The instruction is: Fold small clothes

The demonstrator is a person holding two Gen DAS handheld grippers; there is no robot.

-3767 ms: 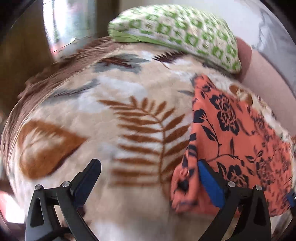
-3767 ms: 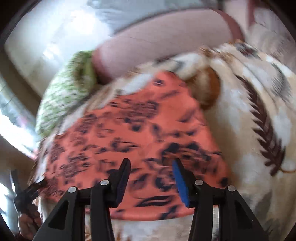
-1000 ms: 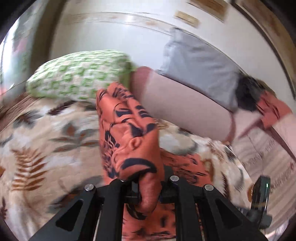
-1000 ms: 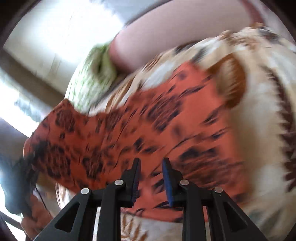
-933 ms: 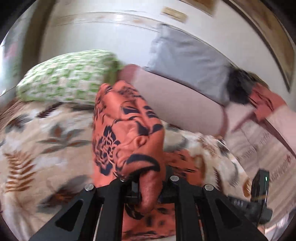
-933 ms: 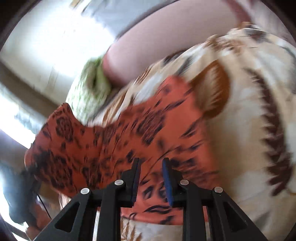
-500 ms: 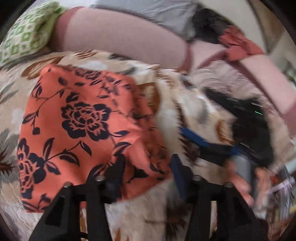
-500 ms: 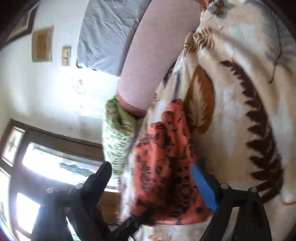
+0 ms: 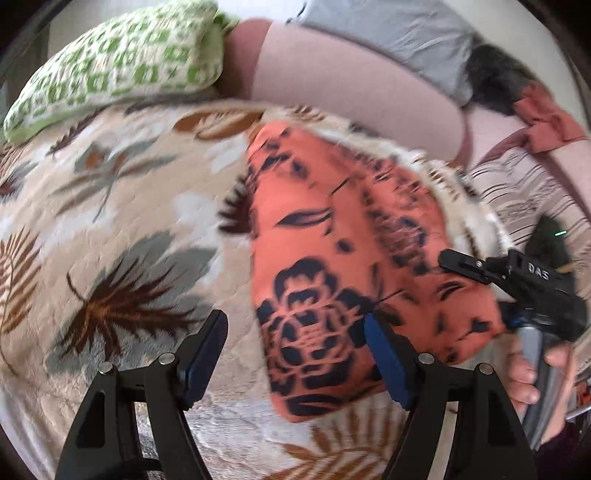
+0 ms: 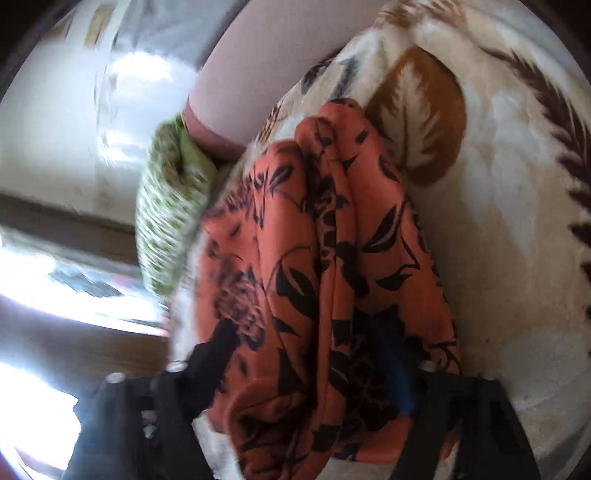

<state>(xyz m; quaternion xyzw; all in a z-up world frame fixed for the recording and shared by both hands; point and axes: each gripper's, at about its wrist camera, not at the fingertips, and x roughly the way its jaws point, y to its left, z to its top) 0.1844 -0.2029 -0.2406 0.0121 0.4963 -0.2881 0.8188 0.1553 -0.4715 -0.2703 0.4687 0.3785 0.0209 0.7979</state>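
An orange cloth with black flowers [image 9: 332, 240] lies folded over on the leaf-patterned blanket [image 9: 129, 221]. My left gripper [image 9: 295, 354] hovers over its near left corner. Its jaws are opening, and the pads touch nothing. In the left wrist view my right gripper [image 9: 476, 291] sits at the cloth's right edge, with a hand [image 9: 532, 380] on its handle. The right wrist view shows the cloth [image 10: 332, 258] bunched in long folds between the fingers of my right gripper [image 10: 306, 362]. Those jaws are closing around the bunch, and its right pad is partly hidden by fabric.
A green-and-white pillow [image 9: 118, 66] lies at the blanket's far left edge, beside a pink bolster [image 9: 351, 85]. A grey cloth [image 9: 388, 33] and a rust-coloured garment [image 9: 546, 118] lie behind it. The pillow [image 10: 166, 221] also borders the cloth in the right wrist view.
My left gripper let go of the lifted cloth, opened and came down; the cloth now lies folded on the blanket. My right gripper opened wide, then narrowed around the cloth's edge.
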